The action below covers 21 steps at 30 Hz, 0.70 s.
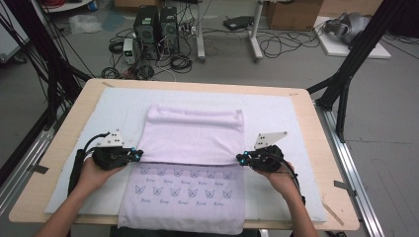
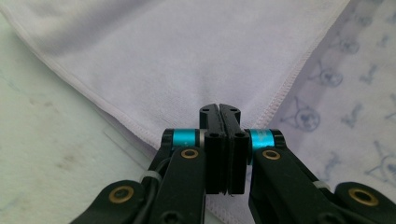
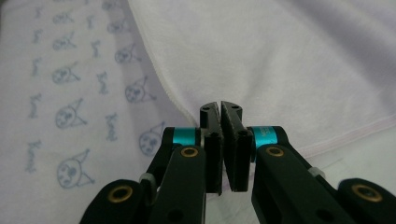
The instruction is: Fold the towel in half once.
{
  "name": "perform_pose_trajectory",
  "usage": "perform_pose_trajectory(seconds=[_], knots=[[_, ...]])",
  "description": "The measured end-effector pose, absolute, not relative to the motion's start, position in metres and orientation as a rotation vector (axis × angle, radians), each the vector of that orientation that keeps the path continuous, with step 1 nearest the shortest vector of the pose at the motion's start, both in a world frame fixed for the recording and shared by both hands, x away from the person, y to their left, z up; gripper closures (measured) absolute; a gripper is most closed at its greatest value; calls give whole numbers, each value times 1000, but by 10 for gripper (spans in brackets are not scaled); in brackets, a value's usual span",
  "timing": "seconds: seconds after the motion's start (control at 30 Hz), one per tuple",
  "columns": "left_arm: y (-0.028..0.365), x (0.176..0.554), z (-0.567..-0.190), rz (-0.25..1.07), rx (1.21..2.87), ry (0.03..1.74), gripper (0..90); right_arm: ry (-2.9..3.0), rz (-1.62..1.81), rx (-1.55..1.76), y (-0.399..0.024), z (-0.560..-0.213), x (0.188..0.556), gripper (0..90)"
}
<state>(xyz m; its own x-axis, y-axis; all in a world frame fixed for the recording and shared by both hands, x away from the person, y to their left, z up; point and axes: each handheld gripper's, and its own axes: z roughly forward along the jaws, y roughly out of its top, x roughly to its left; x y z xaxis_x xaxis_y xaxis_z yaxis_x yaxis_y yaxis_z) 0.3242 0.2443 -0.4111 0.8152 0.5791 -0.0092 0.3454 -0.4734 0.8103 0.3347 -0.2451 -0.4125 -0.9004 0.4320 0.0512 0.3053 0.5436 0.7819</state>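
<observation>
Lilac towel (image 1: 192,138) lies lengthwise, folded end pointing away.

Table (image 1: 316,148); mat (image 1: 276,111); towel (image 1: 192,136) atop.

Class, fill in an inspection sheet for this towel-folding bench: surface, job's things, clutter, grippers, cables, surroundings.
Surface: wooden table under a pale blue mat.
Job's things: lilac terry towel, far part folded over the printed near part.
Clutter: nothing seen.
Grippers: left gripper and right gripper shut on the fold's two corners.
Cables: black leads along both forearms.
Surroundings: two black computer towers, floor cables, cardboard box.
</observation>
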Motion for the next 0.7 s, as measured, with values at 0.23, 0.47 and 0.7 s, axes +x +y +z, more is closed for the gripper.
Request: perform_pose_trajectory(seconds=[0.23, 0.47, 0.7], knots=[[252, 299, -379, 356, 2068, 619, 883, 2543, 1388, 581, -251, -379, 317, 875], [259, 247, -383, 338, 2079, 554, 849, 2582, 1440, 479, -255, -375, 265, 839], [252, 253, -409, 304, 2144, 585, 648, 2653, 1400, 552, -246, -407, 265, 653]])
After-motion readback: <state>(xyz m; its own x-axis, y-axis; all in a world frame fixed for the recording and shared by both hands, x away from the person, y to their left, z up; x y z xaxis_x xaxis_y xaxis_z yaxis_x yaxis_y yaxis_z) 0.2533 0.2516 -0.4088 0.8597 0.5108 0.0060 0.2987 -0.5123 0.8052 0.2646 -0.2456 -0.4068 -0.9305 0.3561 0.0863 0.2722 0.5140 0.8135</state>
